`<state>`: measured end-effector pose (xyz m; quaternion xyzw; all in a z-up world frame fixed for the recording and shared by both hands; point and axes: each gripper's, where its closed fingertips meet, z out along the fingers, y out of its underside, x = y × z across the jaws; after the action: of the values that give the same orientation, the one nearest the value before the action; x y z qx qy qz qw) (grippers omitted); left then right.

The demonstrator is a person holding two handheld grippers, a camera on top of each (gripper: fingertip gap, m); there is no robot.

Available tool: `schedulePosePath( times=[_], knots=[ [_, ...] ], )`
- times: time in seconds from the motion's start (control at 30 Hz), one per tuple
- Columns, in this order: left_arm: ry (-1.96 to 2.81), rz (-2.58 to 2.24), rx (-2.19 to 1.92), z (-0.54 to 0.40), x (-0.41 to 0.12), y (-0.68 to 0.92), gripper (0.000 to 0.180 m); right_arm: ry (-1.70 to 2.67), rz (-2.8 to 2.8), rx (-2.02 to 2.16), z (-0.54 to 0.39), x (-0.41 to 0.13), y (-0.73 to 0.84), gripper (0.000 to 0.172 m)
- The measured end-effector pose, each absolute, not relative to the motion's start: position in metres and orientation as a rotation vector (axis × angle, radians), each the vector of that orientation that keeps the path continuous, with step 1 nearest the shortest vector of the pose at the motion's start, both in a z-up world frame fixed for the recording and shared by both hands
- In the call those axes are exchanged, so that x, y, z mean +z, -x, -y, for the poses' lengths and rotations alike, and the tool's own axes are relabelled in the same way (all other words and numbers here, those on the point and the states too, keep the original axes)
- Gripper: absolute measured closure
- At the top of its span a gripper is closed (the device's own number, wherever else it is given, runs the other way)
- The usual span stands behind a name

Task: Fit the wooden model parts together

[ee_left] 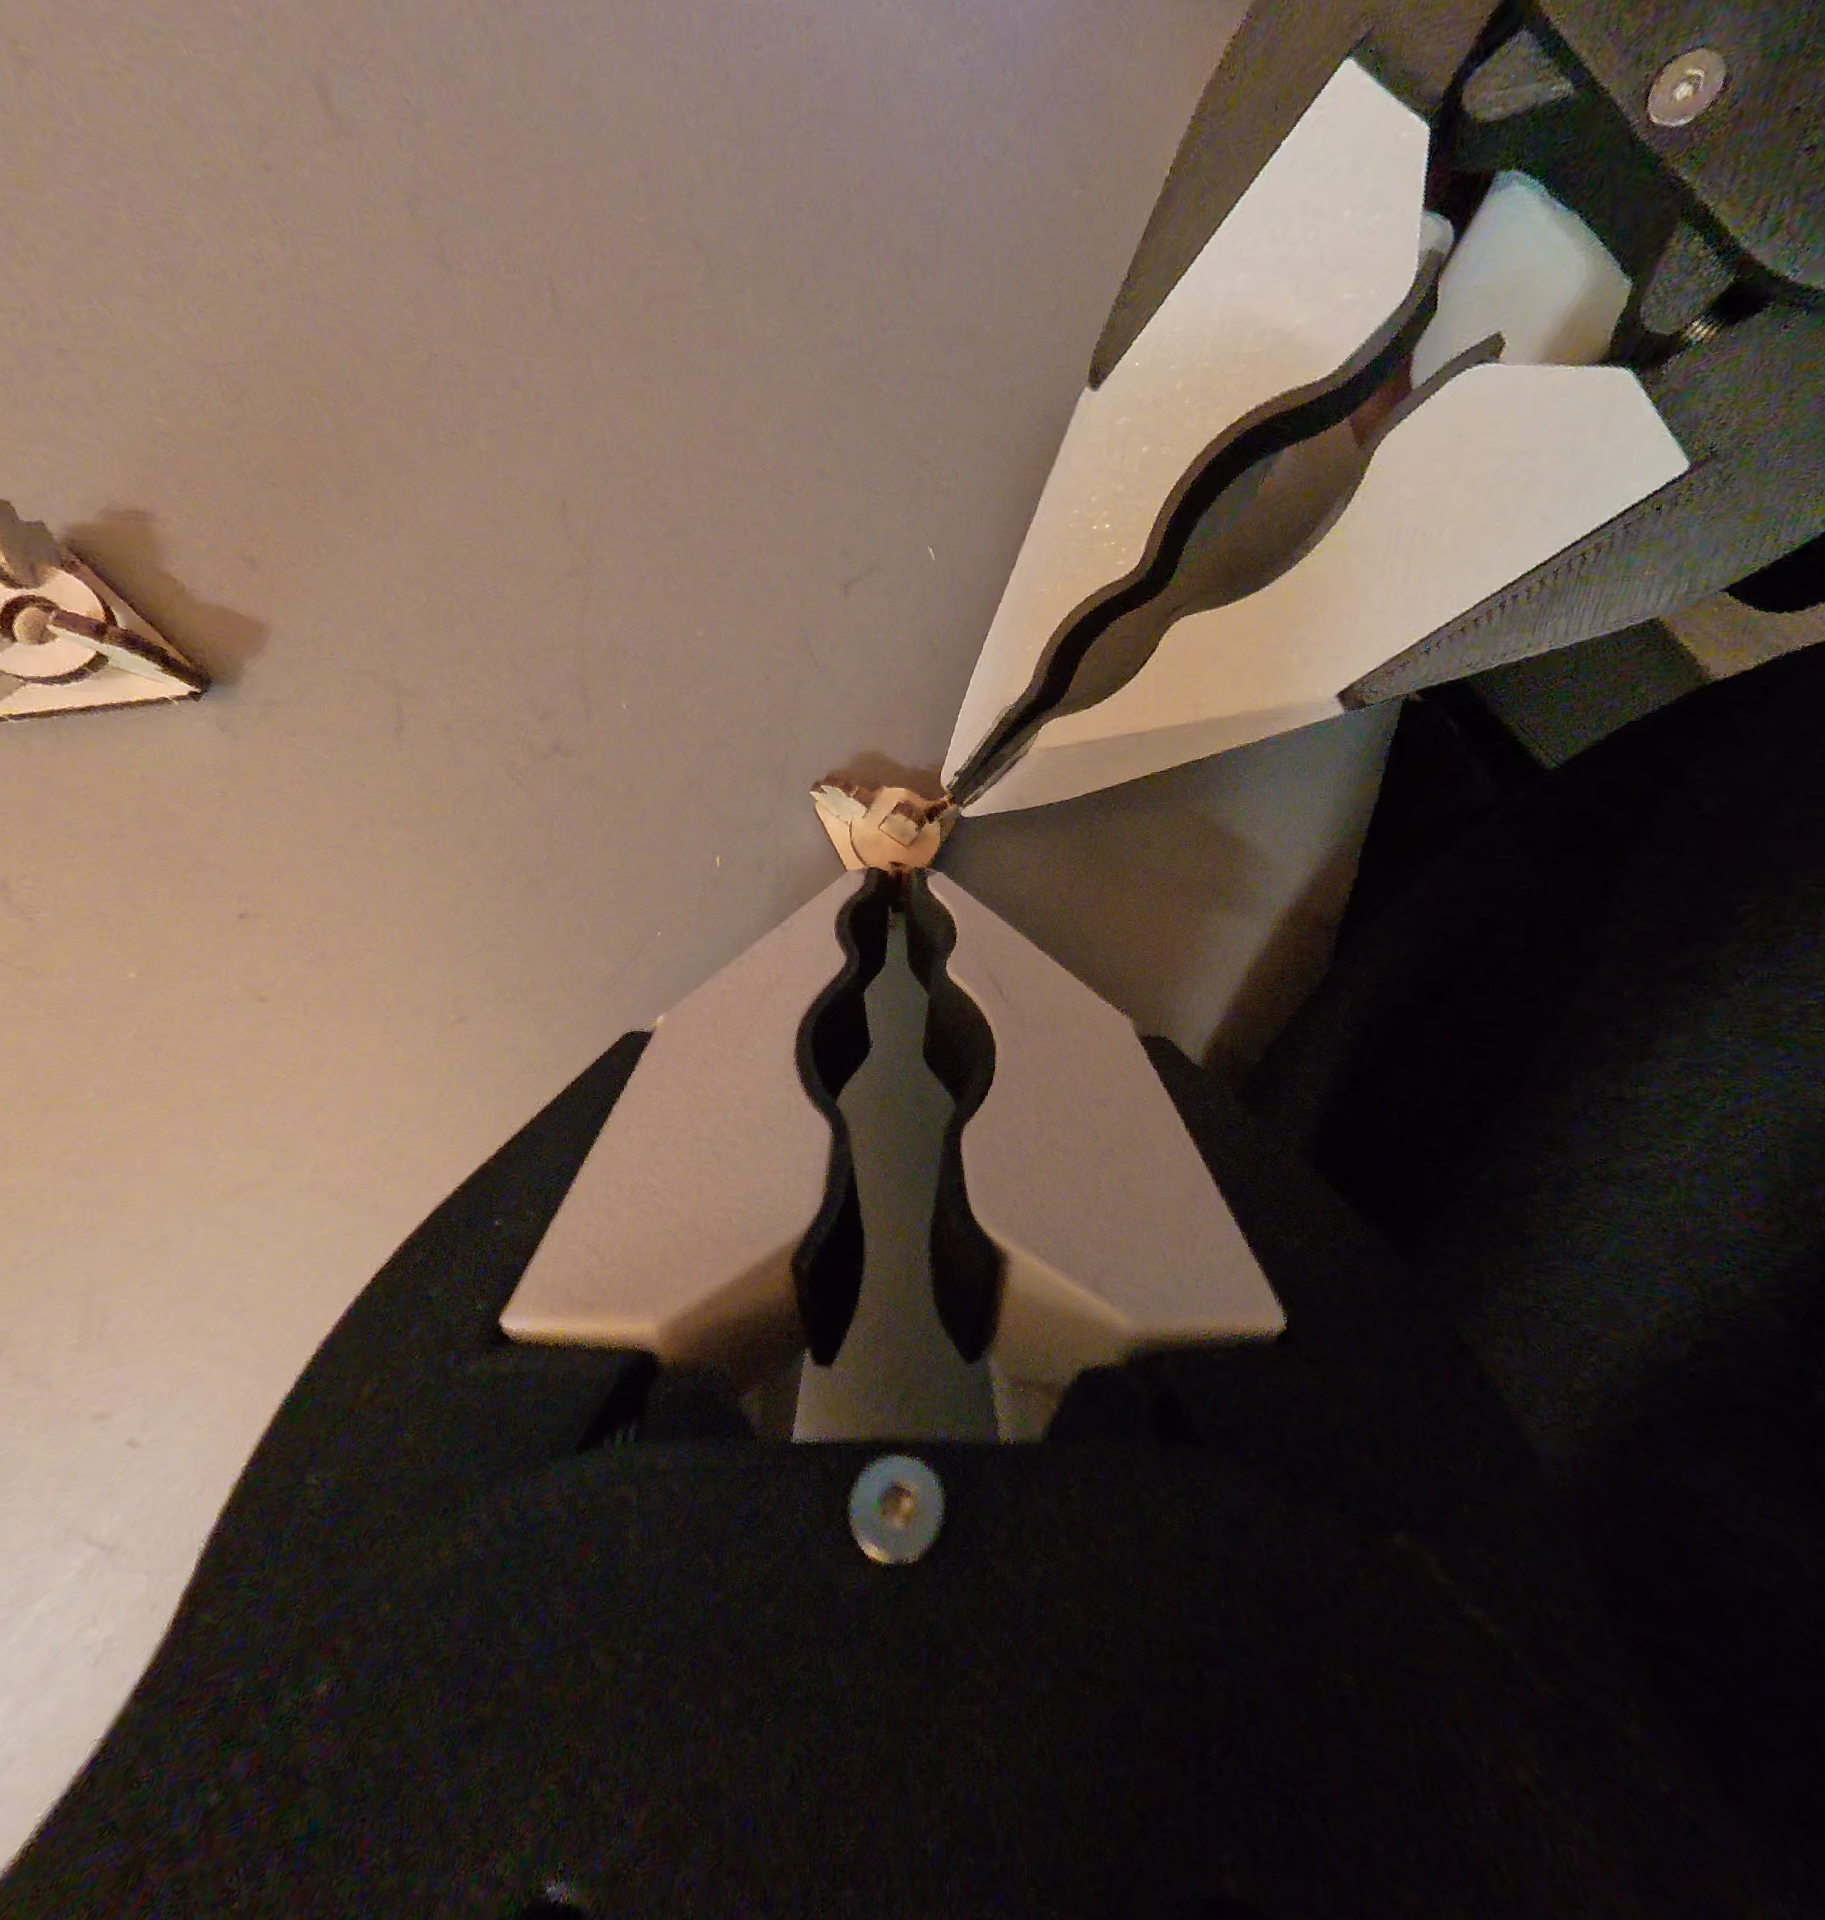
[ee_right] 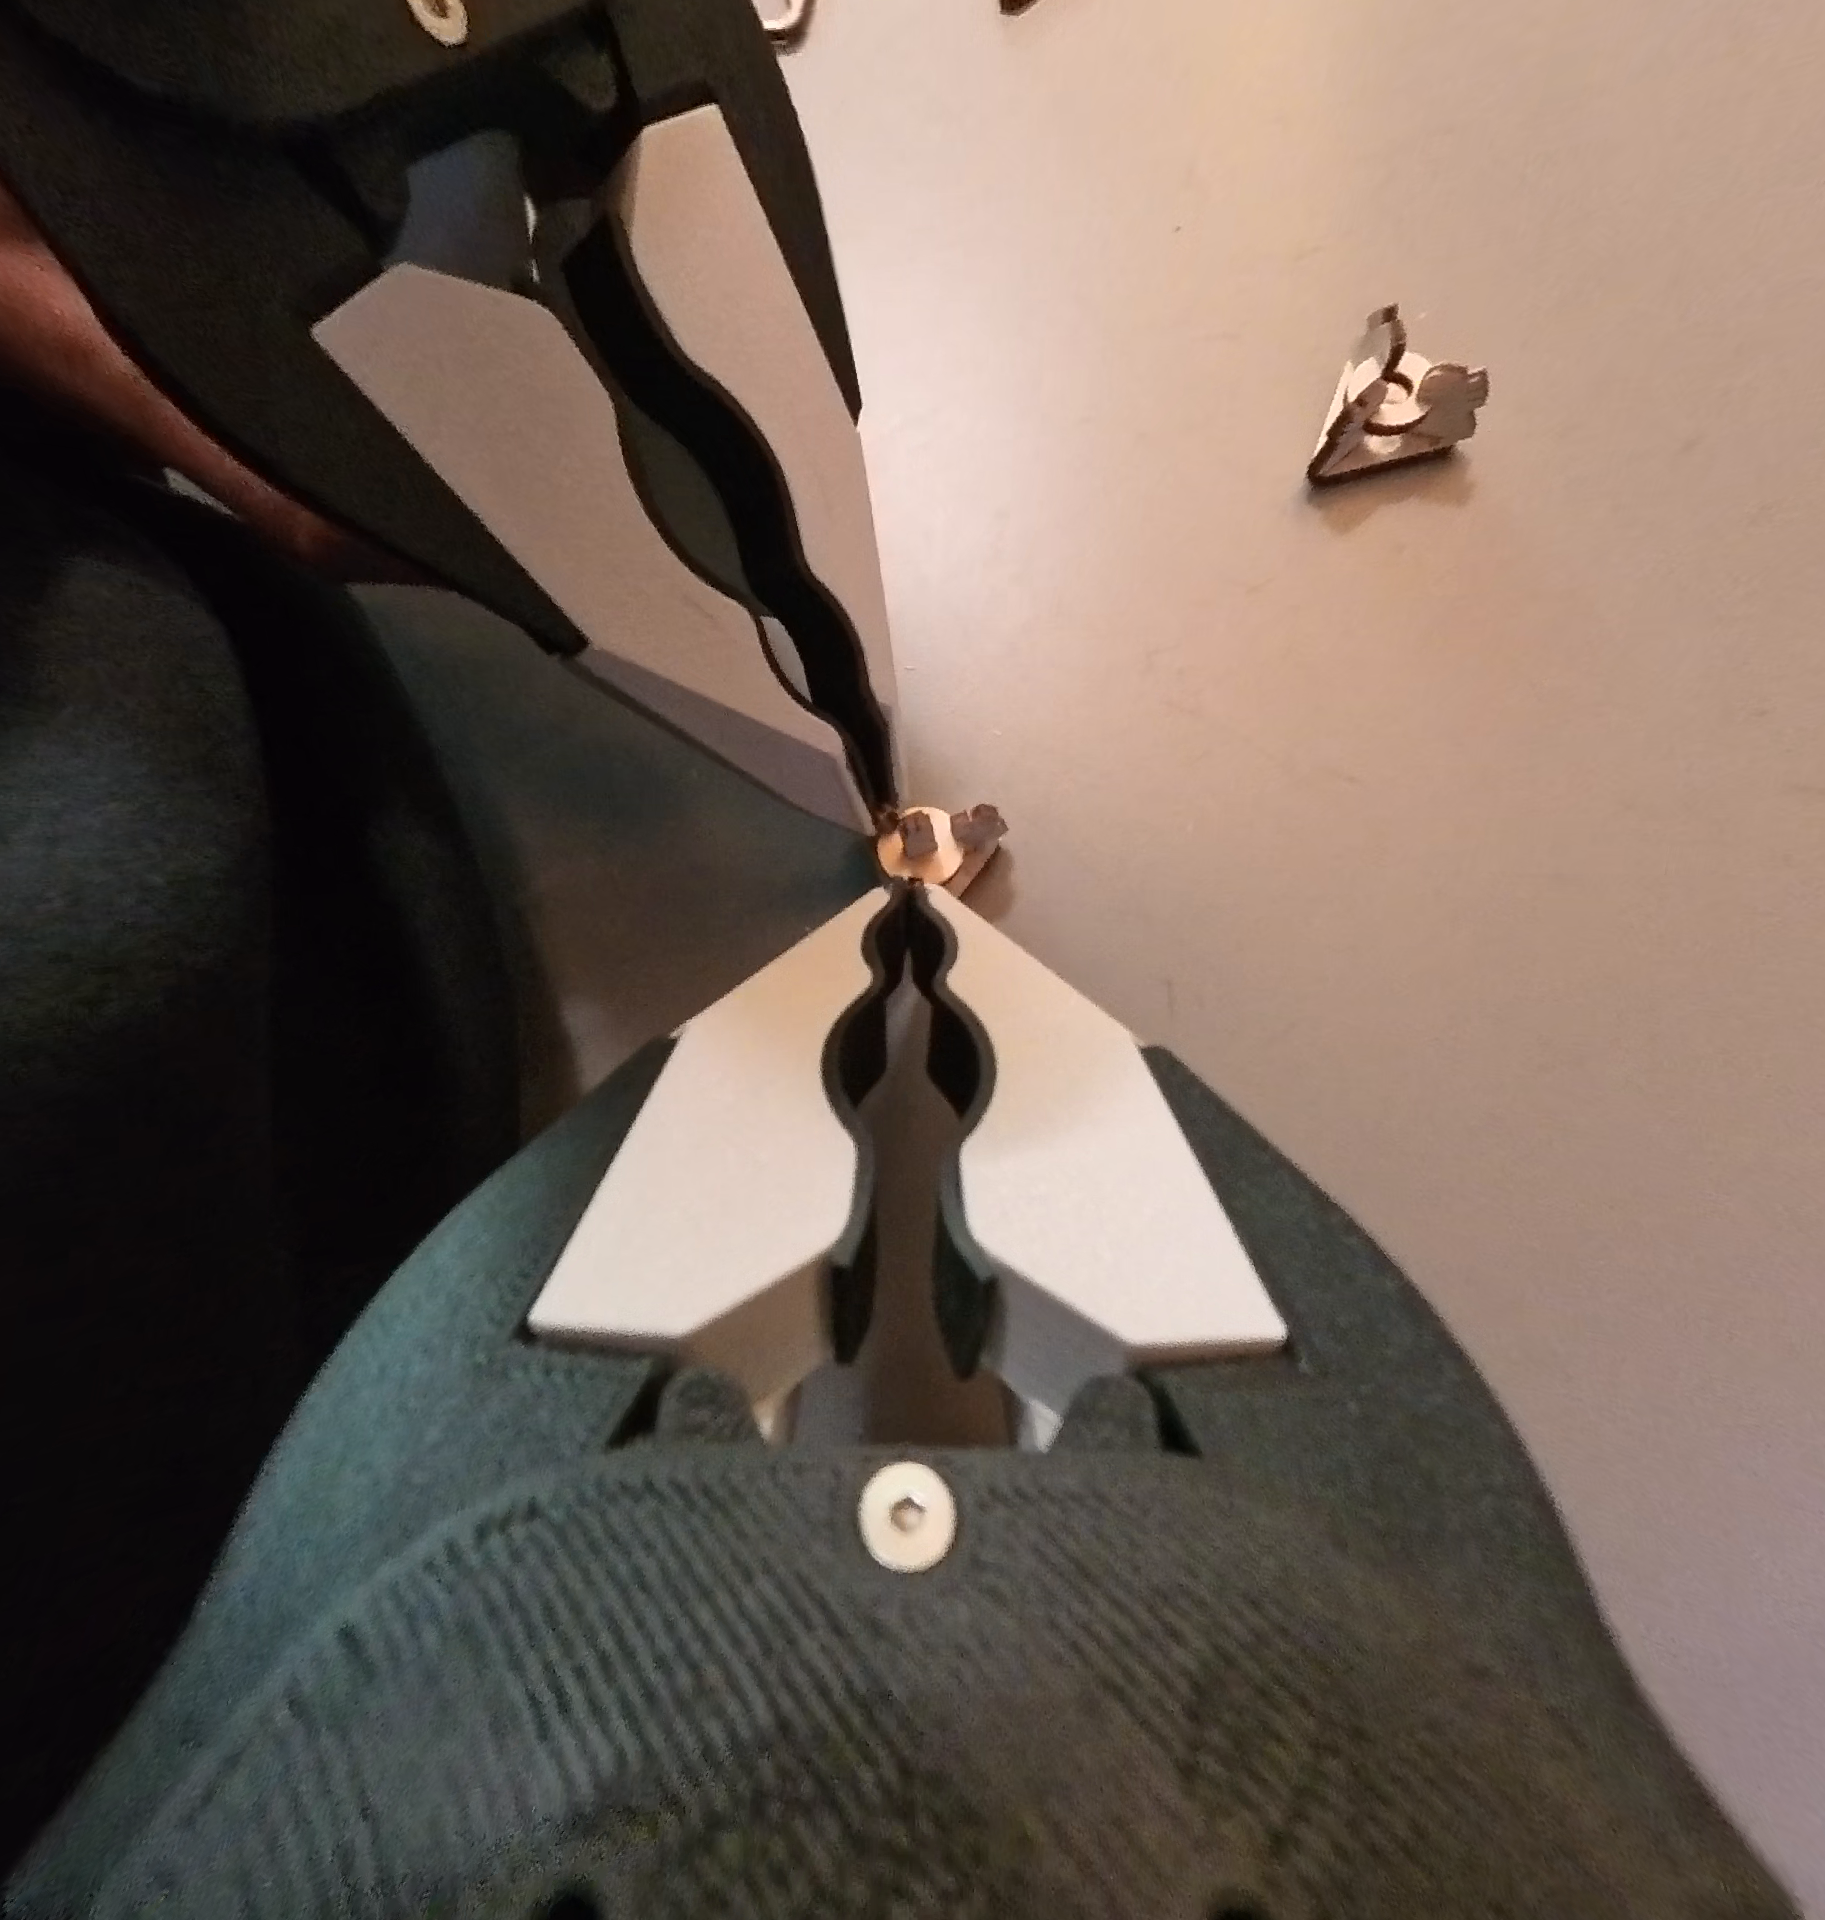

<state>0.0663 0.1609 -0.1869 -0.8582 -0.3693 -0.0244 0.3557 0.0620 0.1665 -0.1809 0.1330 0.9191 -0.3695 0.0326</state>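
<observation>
A small wooden puzzle assembly (ee_left: 880,828), a round disc with notched tabs, sits just above the pale table (ee_left: 472,312). My left gripper (ee_left: 892,881) comes from below and is shut on its lower edge. My right gripper (ee_left: 953,795) comes in from the upper right and is shut on its right edge. In the right wrist view the same piece (ee_right: 929,844) sits between my right gripper (ee_right: 910,885) below and my left gripper (ee_right: 880,808) from the upper left. Both pairs of fingertips pinch it.
A second, triangular wooden assembly (ee_left: 66,623) lies on the table to the left; it also shows in the right wrist view (ee_right: 1391,416). A person's dark clothing (ee_right: 108,831) fills that view's left side. The table edge and dark space (ee_left: 1614,1143) lie to the right. The grippers are tip to tip, or close to it.
</observation>
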Motion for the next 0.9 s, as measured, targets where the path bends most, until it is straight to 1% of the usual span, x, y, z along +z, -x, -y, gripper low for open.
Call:
schedulePosePath(
  times=[0.43,0.67,0.7,0.73,0.77,0.9],
  knots=[
    [2.245,0.919,-0.057,-0.163,-0.187,-0.067,0.179,-0.319,-2.897,-1.120,-0.165,-0.182,-0.060,0.172],
    [2.238,0.952,-0.060,-0.162,-0.187,-0.067,0.179,-0.440,-2.846,-1.150,-0.165,-0.181,-0.059,0.172],
    [2.232,0.956,-0.061,-0.162,-0.187,-0.067,0.179,-0.472,-2.817,-1.165,-0.164,-0.180,-0.060,0.164],
    [2.225,0.959,-0.063,-0.162,-0.187,-0.068,0.179,-0.510,-2.772,-1.176,-0.164,-0.178,-0.062,0.149],
    [2.221,0.959,-0.064,-0.162,-0.187,-0.068,0.179,-0.551,-2.720,-1.185,-0.163,-0.177,-0.063,0.143],
    [2.203,0.956,-0.045,-0.160,-0.187,-0.070,0.179,-0.686,-2.543,-1.249,-0.165,-0.172,-0.066,0.135]
  ],
)
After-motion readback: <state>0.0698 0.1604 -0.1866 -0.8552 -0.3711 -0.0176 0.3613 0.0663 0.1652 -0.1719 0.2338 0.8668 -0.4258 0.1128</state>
